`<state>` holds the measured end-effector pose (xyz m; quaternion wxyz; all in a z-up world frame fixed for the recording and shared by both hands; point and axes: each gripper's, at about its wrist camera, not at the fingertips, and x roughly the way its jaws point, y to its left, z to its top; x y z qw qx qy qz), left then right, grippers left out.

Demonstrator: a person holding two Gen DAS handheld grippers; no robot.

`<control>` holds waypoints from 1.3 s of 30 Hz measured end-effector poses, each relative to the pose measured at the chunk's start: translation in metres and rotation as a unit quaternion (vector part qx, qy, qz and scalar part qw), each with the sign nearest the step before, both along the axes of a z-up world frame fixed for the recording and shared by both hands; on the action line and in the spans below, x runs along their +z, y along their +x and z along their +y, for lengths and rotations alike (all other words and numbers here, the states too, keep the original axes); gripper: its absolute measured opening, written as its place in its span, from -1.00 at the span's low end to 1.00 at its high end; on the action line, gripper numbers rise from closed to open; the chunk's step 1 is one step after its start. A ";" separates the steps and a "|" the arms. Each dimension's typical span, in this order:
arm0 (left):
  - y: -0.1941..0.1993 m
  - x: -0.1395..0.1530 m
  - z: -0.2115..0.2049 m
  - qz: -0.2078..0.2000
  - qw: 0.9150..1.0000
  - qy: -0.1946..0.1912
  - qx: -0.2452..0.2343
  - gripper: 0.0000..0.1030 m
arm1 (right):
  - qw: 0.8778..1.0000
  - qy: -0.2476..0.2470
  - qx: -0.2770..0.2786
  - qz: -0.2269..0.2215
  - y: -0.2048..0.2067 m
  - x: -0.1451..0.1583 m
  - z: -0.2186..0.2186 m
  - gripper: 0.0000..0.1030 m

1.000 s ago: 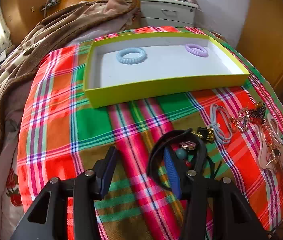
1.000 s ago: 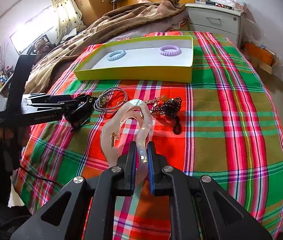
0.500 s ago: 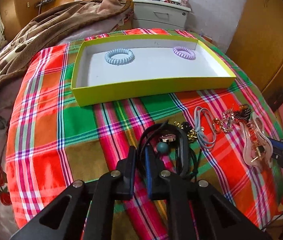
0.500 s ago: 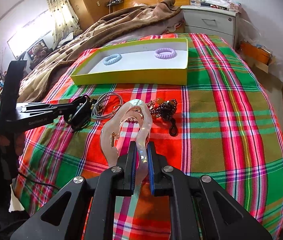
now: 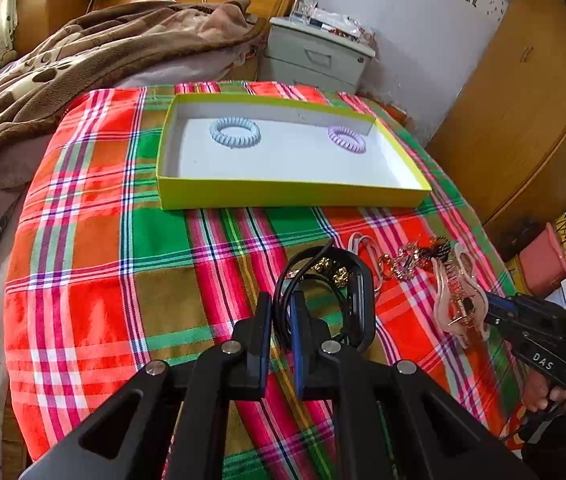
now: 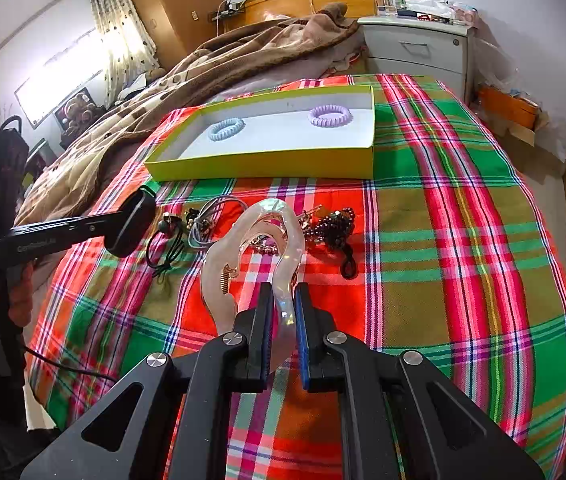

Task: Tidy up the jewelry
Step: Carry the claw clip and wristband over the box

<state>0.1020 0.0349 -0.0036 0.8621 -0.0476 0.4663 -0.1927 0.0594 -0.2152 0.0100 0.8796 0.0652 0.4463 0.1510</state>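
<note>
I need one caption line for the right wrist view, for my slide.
Right gripper shut on a translucent pink hair claw above the plaid bedspread; yellow-green box holds two coil hair ties.

Both hand-held grippers (image 5: 281, 312) (image 6: 283, 304) clamped

Right tongs (image 6: 283, 312) around clear hair claw (image 6: 251, 240)

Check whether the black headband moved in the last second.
Yes. The left gripper just closed on the black headband, lifting it leftward off the cloth, away from the grey hair tie.
</note>
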 end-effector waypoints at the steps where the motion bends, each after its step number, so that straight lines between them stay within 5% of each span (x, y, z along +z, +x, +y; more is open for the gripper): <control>1: -0.001 0.002 0.001 -0.003 1.000 -0.001 0.001 -0.82 | 1.000 -0.002 -0.002 -0.002 -0.001 0.001 0.000 -0.79; 20: -0.016 0.042 0.010 -0.056 0.998 -0.026 -0.002 -0.82 | 0.999 0.009 -0.018 -0.029 0.016 0.022 -0.001 -0.79; 39: 0.066 0.045 0.015 -0.045 0.998 -0.007 0.051 -0.82 | 1.000 -0.005 -0.004 -0.018 0.138 0.039 0.024 -0.79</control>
